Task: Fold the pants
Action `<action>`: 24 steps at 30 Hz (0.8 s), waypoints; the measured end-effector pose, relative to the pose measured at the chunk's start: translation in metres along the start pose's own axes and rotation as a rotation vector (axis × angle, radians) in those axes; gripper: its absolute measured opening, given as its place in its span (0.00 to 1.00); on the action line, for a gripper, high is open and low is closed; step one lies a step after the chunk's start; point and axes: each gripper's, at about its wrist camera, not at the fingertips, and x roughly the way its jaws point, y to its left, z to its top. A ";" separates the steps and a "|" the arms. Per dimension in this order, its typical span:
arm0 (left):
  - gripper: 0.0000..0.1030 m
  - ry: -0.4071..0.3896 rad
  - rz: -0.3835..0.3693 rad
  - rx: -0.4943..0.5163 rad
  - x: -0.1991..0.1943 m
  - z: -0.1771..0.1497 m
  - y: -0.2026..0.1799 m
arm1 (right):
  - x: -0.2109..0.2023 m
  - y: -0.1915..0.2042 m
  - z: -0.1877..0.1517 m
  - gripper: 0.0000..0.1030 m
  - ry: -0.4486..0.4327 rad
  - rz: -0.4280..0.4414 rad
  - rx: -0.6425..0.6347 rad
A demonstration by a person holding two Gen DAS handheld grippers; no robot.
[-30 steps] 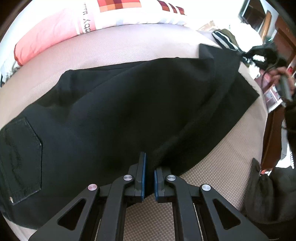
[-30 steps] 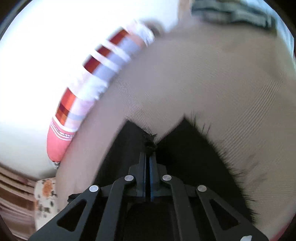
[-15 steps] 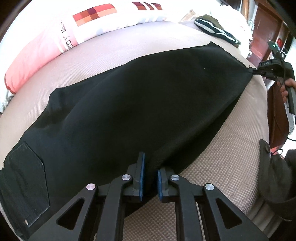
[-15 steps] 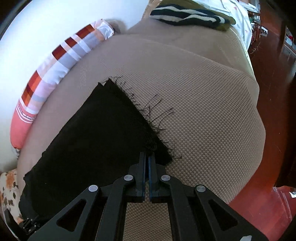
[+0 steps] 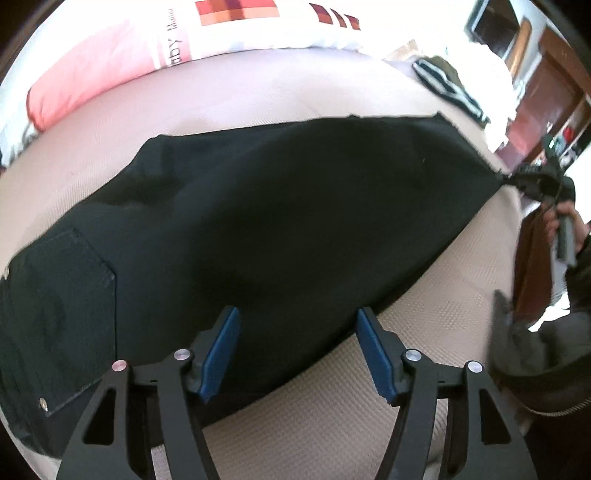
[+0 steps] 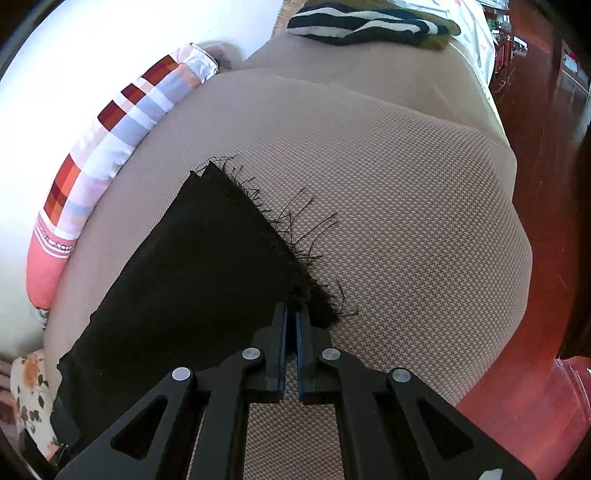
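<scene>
Pants (image 5: pixel 280 206) flat; left hand-held gripper (image 5: pixel 297 350) just opened.

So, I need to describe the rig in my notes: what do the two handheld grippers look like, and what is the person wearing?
Both the left gripper and right gripper have black, cut-out triangular finger arms with silver pivot pins and blue ridged pads. From the left wrist view, the right gripper has a black cable and a grey handle. A dark sleeve shows.

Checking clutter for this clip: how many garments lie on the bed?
2. The black pants are spread across the middle of the bed; a striped garment lies at its far end. More may sit outside the views.
</scene>
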 end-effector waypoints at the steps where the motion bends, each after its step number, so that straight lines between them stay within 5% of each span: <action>1: 0.64 -0.009 -0.006 -0.015 -0.004 0.000 0.003 | -0.001 0.001 0.000 0.07 -0.003 -0.007 -0.010; 5: 0.64 -0.031 -0.035 -0.066 -0.014 -0.001 0.015 | -0.014 0.001 0.006 0.16 -0.041 -0.058 -0.028; 10: 0.64 -0.093 0.017 -0.151 -0.013 0.009 0.022 | -0.023 0.011 0.032 0.16 -0.047 0.037 -0.114; 21: 0.64 -0.109 0.050 -0.319 0.014 0.039 0.029 | 0.052 0.068 0.109 0.16 0.201 0.314 -0.262; 24: 0.64 -0.093 0.062 -0.326 0.021 0.042 0.025 | 0.074 0.075 0.126 0.16 0.234 0.300 -0.270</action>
